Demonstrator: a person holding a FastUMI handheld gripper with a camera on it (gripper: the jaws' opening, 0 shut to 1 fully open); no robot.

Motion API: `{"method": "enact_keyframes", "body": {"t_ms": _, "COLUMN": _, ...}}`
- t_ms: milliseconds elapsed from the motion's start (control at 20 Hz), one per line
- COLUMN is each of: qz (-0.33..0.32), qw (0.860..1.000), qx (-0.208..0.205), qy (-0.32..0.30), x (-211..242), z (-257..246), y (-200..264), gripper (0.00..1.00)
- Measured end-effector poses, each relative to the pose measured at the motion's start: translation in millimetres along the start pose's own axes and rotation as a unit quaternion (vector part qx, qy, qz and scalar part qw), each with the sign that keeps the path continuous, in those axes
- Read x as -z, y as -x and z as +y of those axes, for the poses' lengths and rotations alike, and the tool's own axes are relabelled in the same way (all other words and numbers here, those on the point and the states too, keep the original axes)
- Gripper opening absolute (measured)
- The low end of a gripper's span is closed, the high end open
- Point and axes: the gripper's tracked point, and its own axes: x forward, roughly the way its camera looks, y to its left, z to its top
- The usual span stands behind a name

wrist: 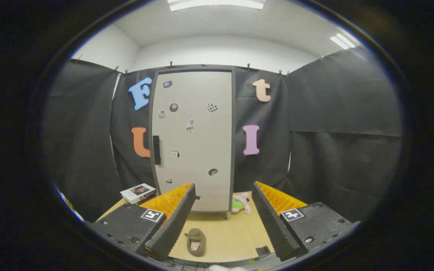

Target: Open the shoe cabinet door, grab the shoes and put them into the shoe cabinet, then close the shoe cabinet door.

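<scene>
One shoe (195,242) lay on the tan floor (232,233) between the fingers of the gripper (224,222), which stood spread wide and held nothing. Just beyond the fingertips stood the shoe cabinet (194,139), its pale door (202,124) flat and shut, with a dark handle (156,149) on its left edge. A small pink and green toy (240,203) sat at the cabinet's foot, and a box (138,192) lay off to the left. By my judgement the opening step was in hand and not yet begun; the next move called for steering the fingers up and left to that handle, closing on it, and swinging the door out.
</scene>
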Motion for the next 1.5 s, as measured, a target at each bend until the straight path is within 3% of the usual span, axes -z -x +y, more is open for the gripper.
{"method": "enact_keyframes", "body": {"t_ms": 450, "qz": 0.003, "qw": 1.000, "qx": -0.001, "qy": 0.007, "x": 1.2, "z": 21.3, "y": -1.5, "gripper": 0.99}}
{"method": "enact_keyframes", "body": {"t_ms": 850, "qz": -0.004, "qw": 0.999, "qx": -0.026, "qy": 0.021, "x": -4.5, "z": 62.1, "y": -35.4, "gripper": 0.98}}
{"method": "enact_keyframes", "body": {"t_ms": 1350, "qz": 0.017, "qw": 0.990, "qx": -0.141, "qy": 0.020, "x": 4.8, "z": 199.6, "y": -164.1, "gripper": 0.98}}
{"method": "enact_keyframes", "body": {"t_ms": 1500, "qz": 0.016, "qw": 0.987, "qx": -0.158, "qy": 0.019, "x": -3.0, "z": 233.4, "y": -215.2, "gripper": 0.98}}
